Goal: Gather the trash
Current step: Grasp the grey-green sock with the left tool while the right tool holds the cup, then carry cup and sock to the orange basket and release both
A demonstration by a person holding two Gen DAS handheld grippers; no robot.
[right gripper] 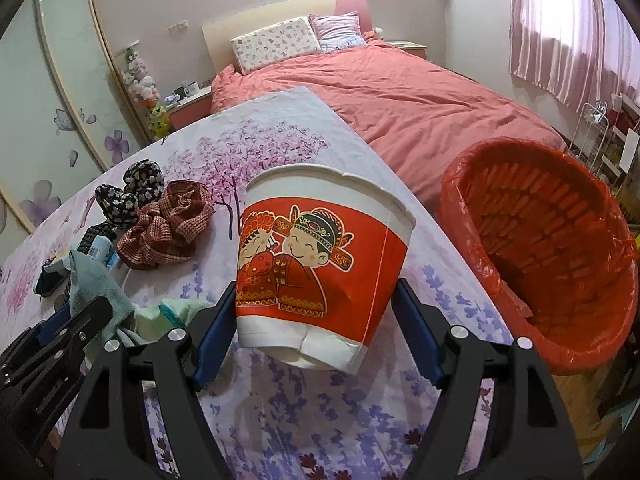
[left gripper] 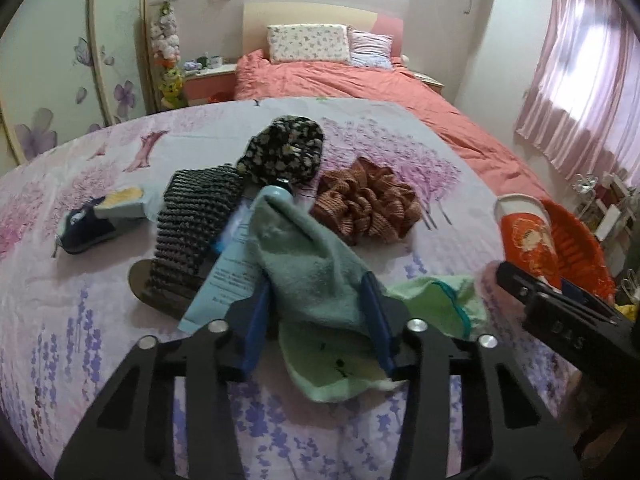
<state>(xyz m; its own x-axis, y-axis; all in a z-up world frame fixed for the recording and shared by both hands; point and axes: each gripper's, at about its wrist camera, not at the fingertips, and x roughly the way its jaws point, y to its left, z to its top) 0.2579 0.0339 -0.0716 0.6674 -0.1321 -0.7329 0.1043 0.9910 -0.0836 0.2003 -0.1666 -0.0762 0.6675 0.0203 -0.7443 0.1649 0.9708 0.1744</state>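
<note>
Your right gripper (right gripper: pixel 316 332) has its blue pads clamped on the flanks of the red-and-white paper cup (right gripper: pixel 320 264), which sits at frame centre with its mouth tipped up and away and its dented base toward you. The red-lined bin (right gripper: pixel 540 248) lies to the right of the cup, just beside it and past the table edge, so the coming move is a swing rightward; this hand is the nearer one.

Your left gripper (left gripper: pixel 316 320) has a teal cloth (left gripper: pixel 312 264) between its pads, which appear to pinch it. The cloth's long axis runs up-left over a pale blue tube (left gripper: pixel 228 276).

Only the right view shows the bin's open mouth; the left view catches just its rim at far right.
</note>
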